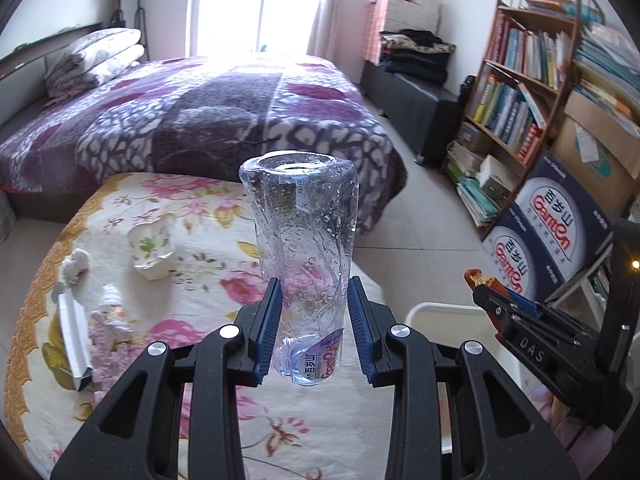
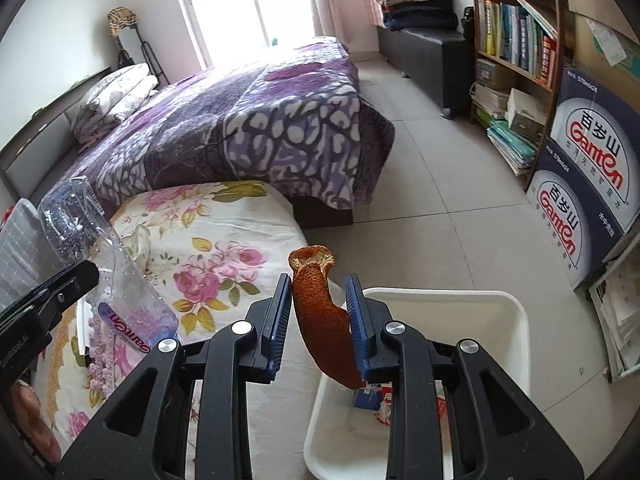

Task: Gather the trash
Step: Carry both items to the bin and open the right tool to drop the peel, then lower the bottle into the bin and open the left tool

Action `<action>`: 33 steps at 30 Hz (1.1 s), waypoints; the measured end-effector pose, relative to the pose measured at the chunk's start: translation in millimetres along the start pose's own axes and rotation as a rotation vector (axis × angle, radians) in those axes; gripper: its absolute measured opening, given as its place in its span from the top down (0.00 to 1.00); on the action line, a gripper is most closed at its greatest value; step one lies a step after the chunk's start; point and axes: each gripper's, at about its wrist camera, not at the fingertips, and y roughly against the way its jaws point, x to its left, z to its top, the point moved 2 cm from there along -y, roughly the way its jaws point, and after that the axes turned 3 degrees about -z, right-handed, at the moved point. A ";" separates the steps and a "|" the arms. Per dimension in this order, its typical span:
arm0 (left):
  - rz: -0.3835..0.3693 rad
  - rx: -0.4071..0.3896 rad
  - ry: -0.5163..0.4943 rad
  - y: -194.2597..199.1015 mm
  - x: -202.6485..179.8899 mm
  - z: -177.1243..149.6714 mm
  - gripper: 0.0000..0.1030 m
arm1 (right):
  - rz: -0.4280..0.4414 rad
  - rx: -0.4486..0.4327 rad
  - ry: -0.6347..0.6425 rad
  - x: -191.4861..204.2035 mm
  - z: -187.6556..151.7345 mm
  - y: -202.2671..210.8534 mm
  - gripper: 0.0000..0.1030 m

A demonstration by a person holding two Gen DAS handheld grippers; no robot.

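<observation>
My left gripper (image 1: 315, 312) is shut on a clear empty plastic bottle (image 1: 304, 248), held bottom-away above the floral table (image 1: 192, 208). The bottle also shows at the left of the right wrist view (image 2: 100, 264). My right gripper (image 2: 320, 312) holds a dried orange peel (image 2: 320, 312) above the near rim of a white bin (image 2: 504, 312); the peel touches the right pad, with a small gap at the left pad. The right gripper and peel show in the left wrist view (image 1: 480, 280). The bin holds some wrappers (image 2: 376, 400).
On the table lie a crumpled floral paper cup (image 1: 154, 246), white tissue wads (image 1: 76, 264), a small open box (image 1: 74, 332) and a lilac lace piece (image 1: 108, 356). A purple-covered bed (image 1: 200, 120) stands beyond. Bookshelf (image 1: 516, 92) and Ganten cartons (image 1: 552, 232) stand at the right.
</observation>
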 end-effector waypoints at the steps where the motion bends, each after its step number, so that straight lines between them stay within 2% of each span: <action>1: -0.015 0.005 -0.008 -1.9 -7.1 -1.2 0.67 | -0.012 0.008 -0.016 -9.3 0.5 -0.4 0.72; 4: -0.049 0.015 -0.032 -5.9 -23.6 -3.7 0.67 | -0.043 0.015 -0.067 -32.4 0.6 0.8 0.70; 7: -0.082 0.028 -0.057 -10.2 -42.1 -7.8 0.67 | -0.078 0.006 -0.116 -54.5 1.7 3.8 0.47; 10: -0.111 0.046 -0.074 -14.4 -55.8 -12.0 0.67 | -0.106 -0.014 -0.157 -73.1 4.6 8.1 0.39; 14: -0.141 0.073 -0.098 -21.7 -73.8 -19.6 0.67 | -0.133 -0.031 -0.211 -96.8 6.3 14.8 0.35; 16: -0.159 0.088 -0.107 -25.7 -82.2 -23.1 0.67 | -0.143 -0.036 -0.230 -104.8 6.9 17.5 0.30; 28: -0.289 0.192 -0.163 -53.4 -131.9 -46.1 0.66 | -0.184 -0.061 -0.305 -139.1 6.4 28.9 0.24; 29: -0.300 0.196 -0.167 -54.7 -134.9 -47.3 0.63 | -0.188 -0.064 -0.307 -141.1 6.4 29.8 0.24; 30: -0.309 0.200 -0.168 -55.4 -136.2 -47.5 0.56 | -0.190 -0.066 -0.310 -142.6 6.5 30.5 0.24; 33: -0.320 0.203 -0.164 -56.0 -137.5 -47.2 0.50 | -0.195 -0.072 -0.320 -145.9 7.3 32.2 0.22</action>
